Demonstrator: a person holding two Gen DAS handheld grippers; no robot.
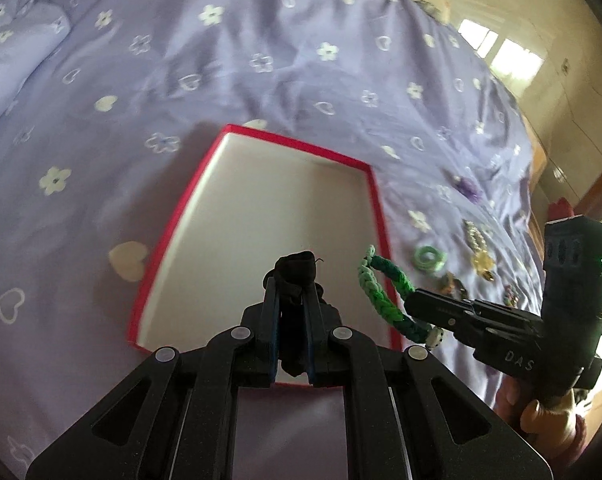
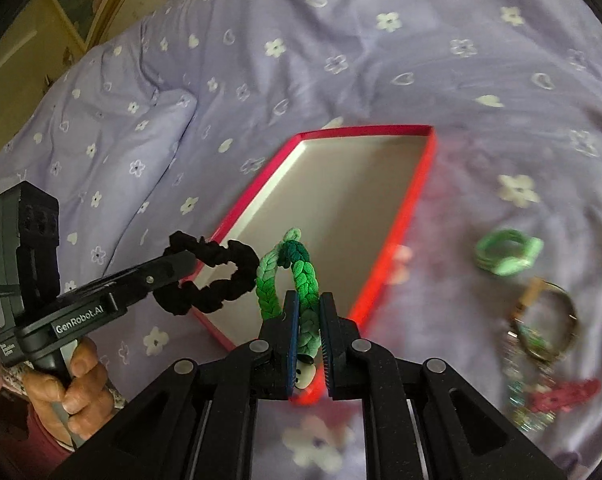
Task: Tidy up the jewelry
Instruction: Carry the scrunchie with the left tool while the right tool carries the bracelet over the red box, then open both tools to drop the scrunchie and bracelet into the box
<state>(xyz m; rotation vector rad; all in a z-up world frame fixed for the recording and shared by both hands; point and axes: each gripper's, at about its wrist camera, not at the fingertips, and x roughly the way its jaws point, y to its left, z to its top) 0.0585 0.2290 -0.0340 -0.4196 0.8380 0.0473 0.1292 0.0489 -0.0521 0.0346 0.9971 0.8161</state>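
Carrying two hair ties at once, we are in the step of bringing them to the red box [image 1: 377,200] on the bed [image 1: 221,60]. Our left hand-held gripper [image 1: 291,276] is squeezed shut on a black scrunchie [image 1: 295,270]. The scrunchie sticks out past the tips and hangs over the near part of the box. Our right hand-held gripper [image 2: 308,300] is squeezed shut on a green braided band [image 2: 297,276]. The loop of the band stands up over the near edge of the box, and a little white bead [image 2: 304,374] at its end sits between the fingers.

We can see each gripper from the other one's camera too. There the left one holds the scrunchie out as an open ring, just beside the green band.

The box has a white floor and we see nothing lying in it. More jewelry waits on the bed to the right of the box: a light green ring [image 2: 507,256], a round bangle [image 2: 549,320], and some sparkly bits and a red piece that are too blurry to name.

We think the next move is to lower both grippers a little more over the white floor, then open them so both ties drop inside. We should keep the two ties apart so they do not tangle, and stay clear of the thin red wall so the box does not tip on the soft bed.
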